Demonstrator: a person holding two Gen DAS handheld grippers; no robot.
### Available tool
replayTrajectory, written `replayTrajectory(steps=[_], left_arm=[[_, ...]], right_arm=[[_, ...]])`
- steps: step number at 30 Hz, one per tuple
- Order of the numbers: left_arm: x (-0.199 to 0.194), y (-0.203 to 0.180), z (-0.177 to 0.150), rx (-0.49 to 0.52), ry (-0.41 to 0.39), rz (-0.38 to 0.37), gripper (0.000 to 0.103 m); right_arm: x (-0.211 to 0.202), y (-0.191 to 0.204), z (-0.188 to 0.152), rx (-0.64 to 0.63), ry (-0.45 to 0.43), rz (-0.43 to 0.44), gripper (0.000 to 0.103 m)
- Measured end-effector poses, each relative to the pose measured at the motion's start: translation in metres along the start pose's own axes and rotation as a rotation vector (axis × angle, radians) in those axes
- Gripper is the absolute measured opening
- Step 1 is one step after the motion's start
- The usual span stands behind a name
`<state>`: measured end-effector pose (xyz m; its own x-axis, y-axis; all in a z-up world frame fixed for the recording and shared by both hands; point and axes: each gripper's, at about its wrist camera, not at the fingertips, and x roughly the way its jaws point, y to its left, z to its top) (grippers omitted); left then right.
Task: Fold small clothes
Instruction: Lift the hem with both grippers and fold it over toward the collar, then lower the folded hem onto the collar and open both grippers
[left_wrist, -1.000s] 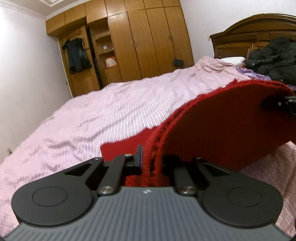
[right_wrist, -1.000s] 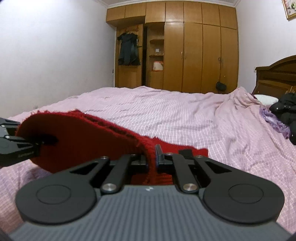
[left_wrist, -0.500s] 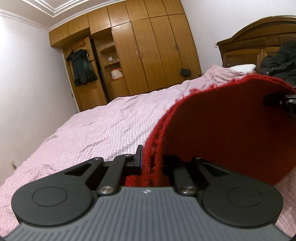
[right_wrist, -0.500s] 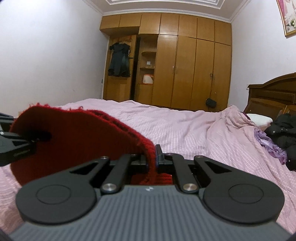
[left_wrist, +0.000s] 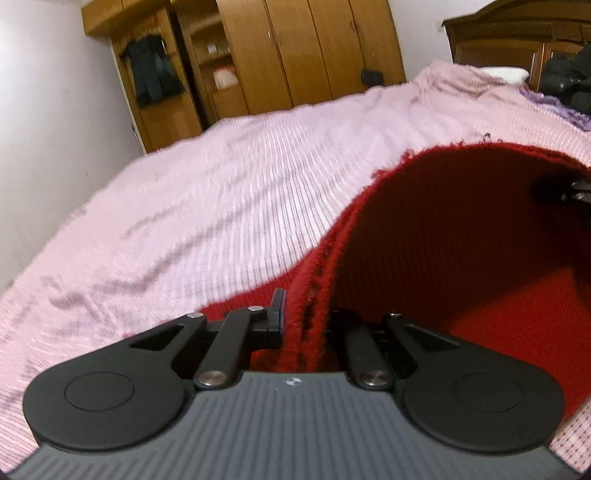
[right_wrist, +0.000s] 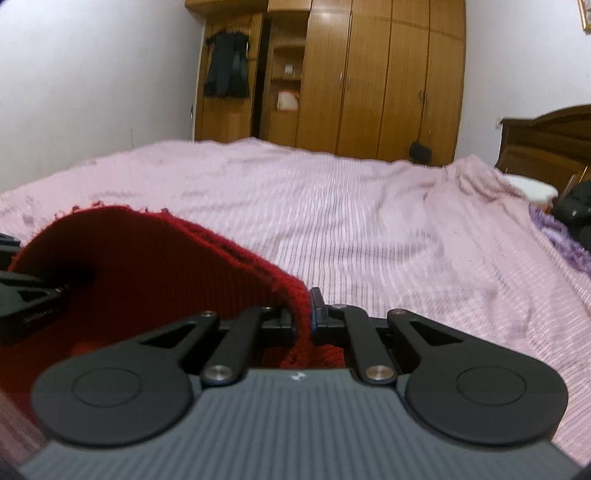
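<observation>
Nearest, the left gripper (left_wrist: 301, 314) is clenched on the fuzzy edge of a red ribbed knit garment (left_wrist: 461, 236), and the right gripper (right_wrist: 303, 314) pinches its other end. The knit arches between them above the bed, its lower part lying flat beneath. The pink striped bedspread (right_wrist: 369, 221) is creased. Only the left view shows the flat red layer under the arch. Farthest stand a wooden wardrobe (right_wrist: 369, 74) and a dark headboard (left_wrist: 517, 40).

walls white | wardrobe (right_wrist: 369, 74) wooden, far wall | bed (right_wrist: 369, 229) pink sheet | headboard (left_wrist: 517, 40) dark wood
</observation>
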<state>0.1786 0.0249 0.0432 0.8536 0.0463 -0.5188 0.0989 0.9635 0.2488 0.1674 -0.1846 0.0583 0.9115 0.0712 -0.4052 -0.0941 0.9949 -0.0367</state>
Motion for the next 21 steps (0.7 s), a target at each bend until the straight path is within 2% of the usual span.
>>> replayTrajectory(steps=[2, 4, 5, 6, 7, 8, 9, 10, 11, 13, 17, 21], left_arm=[[0.009, 0.003, -0.005, -0.002, 0.006, -0.004, 0.011], [0.012, 0.003, -0.006, 0.01, 0.006, 0.001, 0.017], [0.012, 0.002, -0.006, 0.019, 0.005, 0.005, 0.02], [0.012, 0.002, -0.006, 0.025, 0.007, 0.012, 0.027], [0.01, 0.003, -0.006, 0.029, 0.01, 0.018, 0.039], [0.008, 0.004, -0.005, 0.028, 0.008, 0.026, 0.046], [0.001, 0.004, -0.007, 0.022, 0.003, 0.031, 0.059], [-0.007, 0.005, -0.007, 0.012, -0.005, 0.029, 0.068], [-0.015, 0.007, -0.007, 0.003, -0.012, 0.019, 0.071], [-0.025, 0.012, -0.008, -0.003, -0.024, 0.008, 0.072], [-0.039, 0.018, -0.009, -0.009, -0.049, 0.055, 0.072], [-0.051, 0.021, -0.011, -0.001, -0.055, 0.071, 0.072]], right_arm=[[0.007, 0.0, -0.007, 0.01, 0.032, 0.006, 0.012], [0.012, -0.001, -0.012, 0.021, 0.055, 0.01, 0.012], [0.013, -0.001, -0.014, 0.022, 0.065, 0.009, 0.019], [0.012, -0.002, -0.016, 0.023, 0.066, 0.005, 0.022], [0.01, -0.002, -0.016, 0.023, 0.058, -0.002, 0.03], [0.005, -0.002, -0.015, 0.022, 0.046, -0.014, 0.04], [0.0, -0.003, -0.014, 0.021, 0.032, -0.027, 0.046], [-0.004, -0.004, -0.014, 0.023, 0.013, -0.038, 0.058], [-0.011, -0.007, -0.014, 0.025, -0.008, -0.045, 0.062], [-0.021, -0.014, -0.013, 0.021, -0.026, -0.035, 0.062], [-0.041, -0.027, -0.013, 0.043, -0.034, -0.028, 0.062], [-0.056, -0.037, -0.014, 0.073, -0.048, -0.028, 0.062]])
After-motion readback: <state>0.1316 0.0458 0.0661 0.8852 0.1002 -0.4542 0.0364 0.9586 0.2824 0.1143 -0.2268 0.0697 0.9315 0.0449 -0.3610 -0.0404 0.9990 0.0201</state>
